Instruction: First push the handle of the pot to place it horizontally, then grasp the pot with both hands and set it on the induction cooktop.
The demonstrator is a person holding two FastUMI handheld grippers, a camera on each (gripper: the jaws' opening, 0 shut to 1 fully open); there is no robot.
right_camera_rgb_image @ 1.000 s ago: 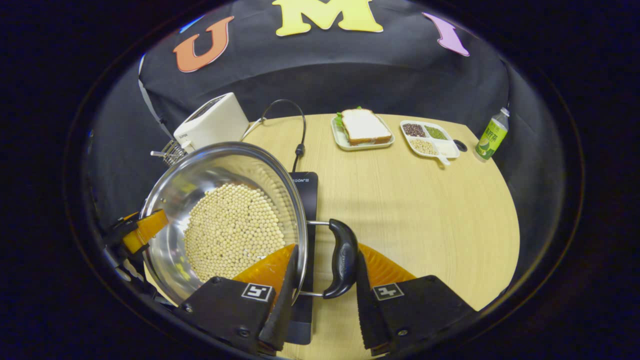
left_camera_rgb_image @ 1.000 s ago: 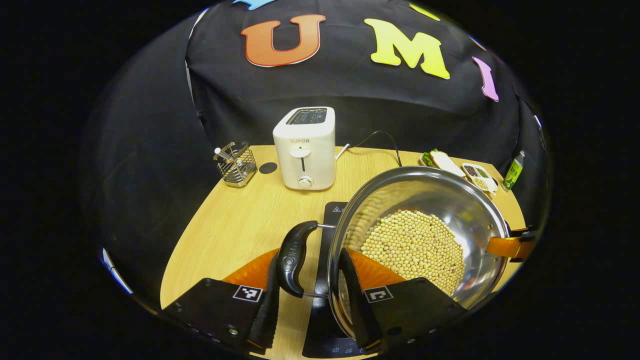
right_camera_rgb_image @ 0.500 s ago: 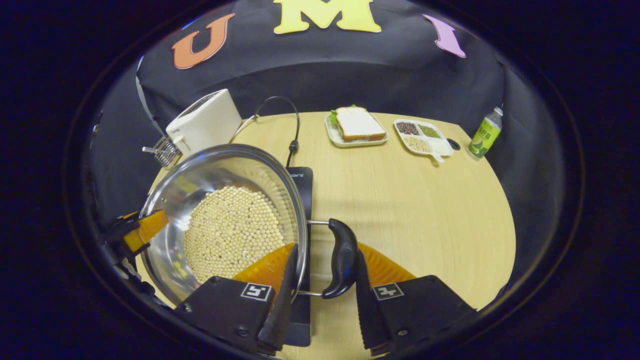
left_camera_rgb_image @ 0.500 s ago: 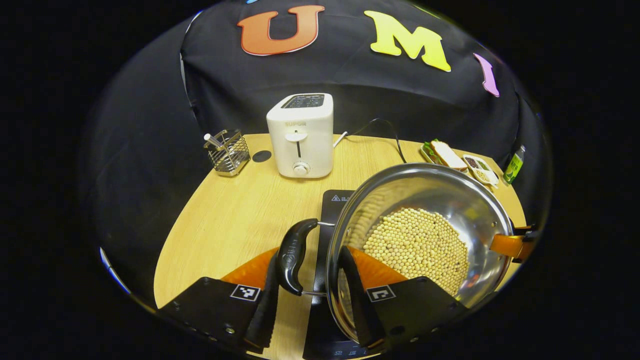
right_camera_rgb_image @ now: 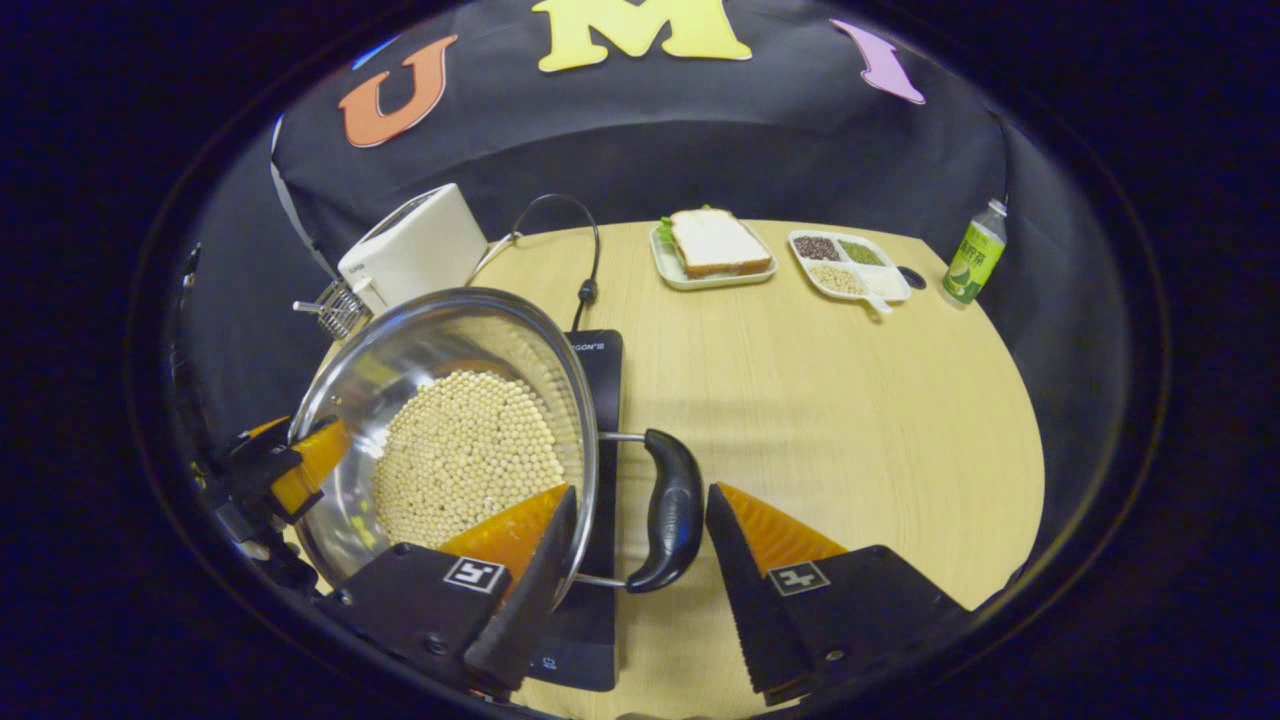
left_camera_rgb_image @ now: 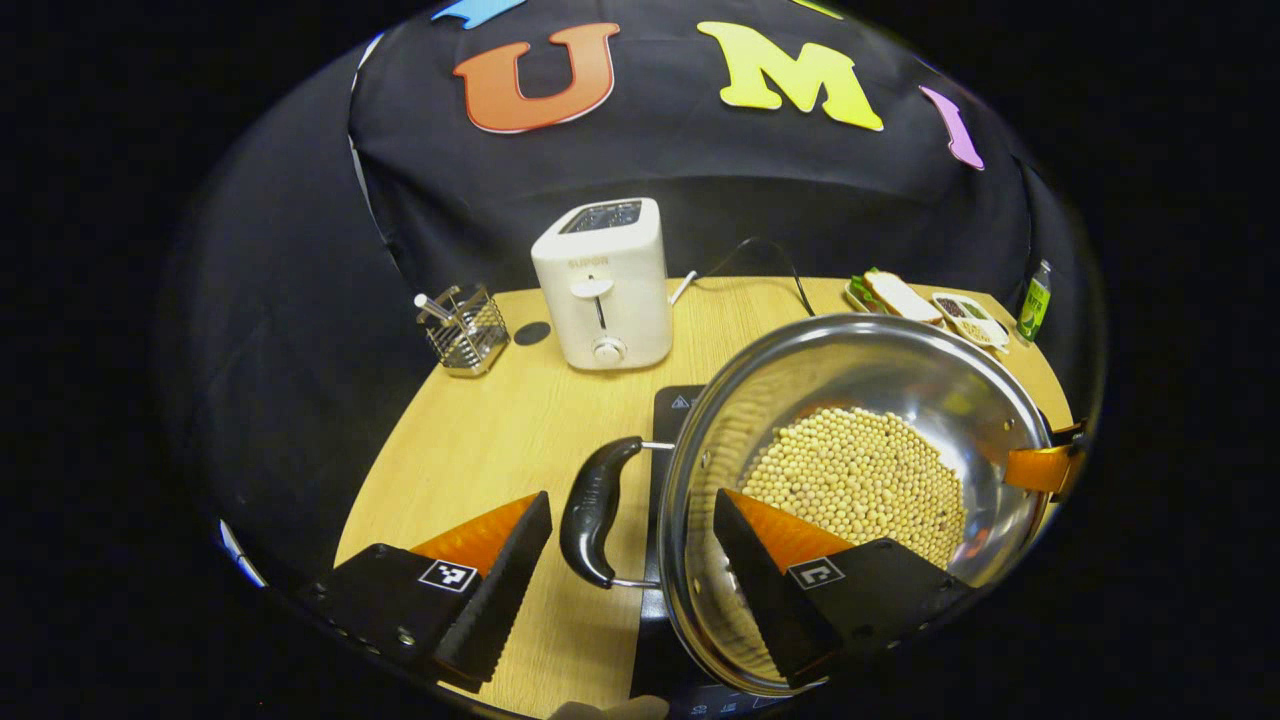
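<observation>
Pot [left_camera_rgb_image: 860, 400]: steel, holding pale round beans [left_camera_rgb_image: 865, 480], and I see it sitting over the cooktop [left_camera_rgb_image: 672, 410]; in my right gripper view the pot [right_camera_rgb_image: 450, 340] covers most of the cooktop [right_camera_rgb_image: 600, 360], whose far edge and near control strip stick out.
Handles: the left handle [left_camera_rgb_image: 592, 510] lies level, out over the bench; the right handle [right_camera_rgb_image: 672, 510] does the same on the other side.
Left claw [left_camera_rgb_image: 625, 540]: I have it spread wide. One finger stands clear of the handle on its outer side, the other sits inside the pot over the rim. Nothing is pinched.
Right claw [right_camera_rgb_image: 640, 525]: also apart. The handle sits in the gap with space on both sides; one finger is inside the pot, the other out over the bench. It grips nothing.
Far claws: across the pot in each view I see the tip of the other claw at the rim.
Bench [right_camera_rgb_image: 820, 400]: light wood grain with a rounded edge.
On the bench: a white toaster [left_camera_rgb_image: 603, 285] at the back with its cord running towards the cooktop, a wire rack [left_camera_rgb_image: 465, 325] beside it, a sandwich [right_camera_rgb_image: 715, 242] on a tray, a divided dish [right_camera_rgb_image: 848, 265] of grains, a green bottle [right_camera_rgb_image: 972, 252] at the far corner.
Room: black cloth hangs behind and around the bench.
</observation>
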